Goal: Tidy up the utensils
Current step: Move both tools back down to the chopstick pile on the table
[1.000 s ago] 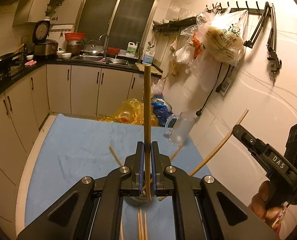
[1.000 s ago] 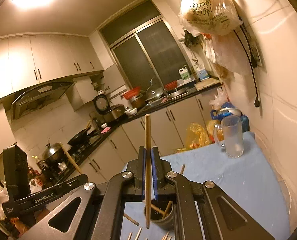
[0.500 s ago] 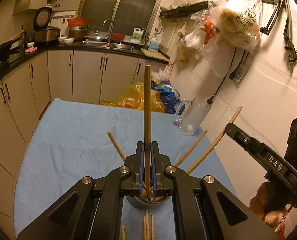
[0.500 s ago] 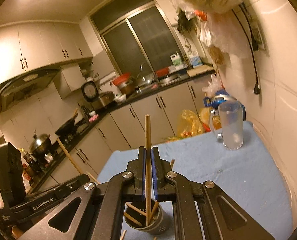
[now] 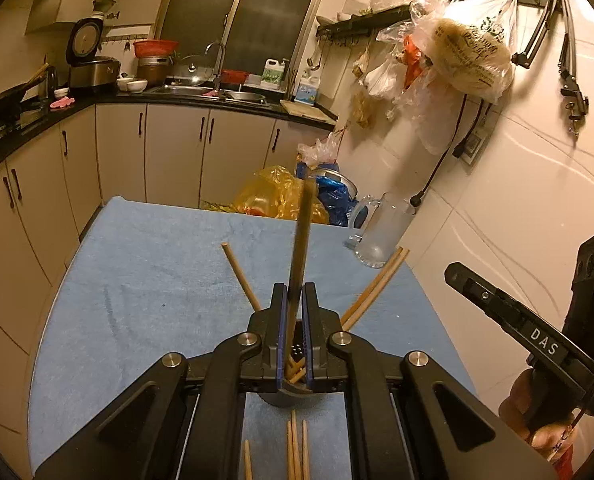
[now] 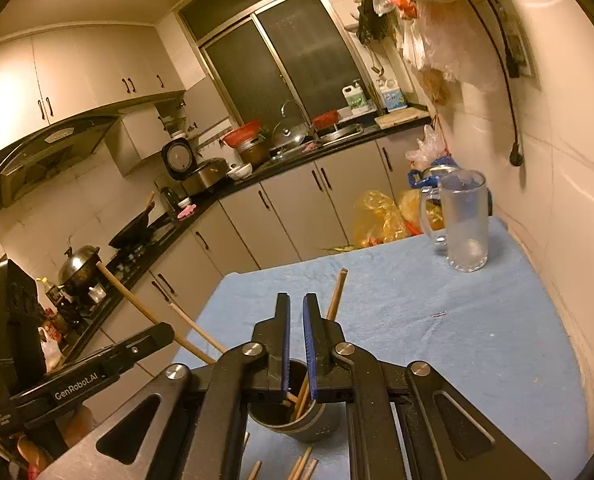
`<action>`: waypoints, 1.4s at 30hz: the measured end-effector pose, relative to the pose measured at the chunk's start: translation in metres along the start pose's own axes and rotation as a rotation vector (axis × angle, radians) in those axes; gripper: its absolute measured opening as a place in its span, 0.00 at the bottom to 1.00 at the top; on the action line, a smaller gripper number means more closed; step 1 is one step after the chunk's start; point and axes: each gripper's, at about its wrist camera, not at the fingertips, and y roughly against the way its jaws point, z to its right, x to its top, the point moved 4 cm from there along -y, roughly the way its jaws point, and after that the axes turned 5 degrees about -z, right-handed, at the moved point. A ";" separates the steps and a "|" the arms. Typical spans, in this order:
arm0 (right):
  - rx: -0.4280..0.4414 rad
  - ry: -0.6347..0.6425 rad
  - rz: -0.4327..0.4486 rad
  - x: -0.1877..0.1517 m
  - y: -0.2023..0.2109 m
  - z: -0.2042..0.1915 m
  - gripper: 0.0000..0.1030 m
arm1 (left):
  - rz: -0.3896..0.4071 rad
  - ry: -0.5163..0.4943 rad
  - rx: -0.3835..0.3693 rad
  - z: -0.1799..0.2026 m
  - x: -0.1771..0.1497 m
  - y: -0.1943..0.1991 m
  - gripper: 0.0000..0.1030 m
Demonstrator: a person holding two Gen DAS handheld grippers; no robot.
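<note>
A dark grey utensil cup (image 6: 317,426) stands on the blue cloth (image 6: 437,320) just below both grippers; it also shows in the left wrist view (image 5: 285,396). Several wooden chopsticks lean in it. My left gripper (image 5: 294,300) is shut on one upright chopstick (image 5: 301,240) whose lower end reaches into the cup. My right gripper (image 6: 294,312) is open a little and empty above the cup, with a chopstick (image 6: 335,300) leaning in the cup behind it. Loose chopsticks (image 5: 295,444) lie on the cloth in front of the cup.
A glass mug (image 6: 463,220) stands at the table's far right corner by the tiled wall. Yellow and blue plastic bags (image 5: 285,200) sit beyond the far edge. Kitchen cabinets and a counter run along the left and back.
Both grippers have come down over the cup. My right gripper has let go of its chopstick, which now leans in the cup. The left chopstick has tilted slightly and sunk lower.
</note>
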 end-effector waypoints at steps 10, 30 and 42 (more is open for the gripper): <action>-0.221 0.262 0.090 -0.040 0.059 -0.024 0.75 | 0.044 -0.031 -0.008 0.007 -0.035 0.046 0.07; -0.041 -0.030 -0.074 -0.155 0.067 -0.005 0.87 | -0.088 0.116 0.073 -0.067 -0.159 0.071 0.12; -0.021 -0.277 -0.556 -0.203 -0.004 0.017 0.44 | -0.198 0.167 0.091 -0.083 -0.199 0.053 0.16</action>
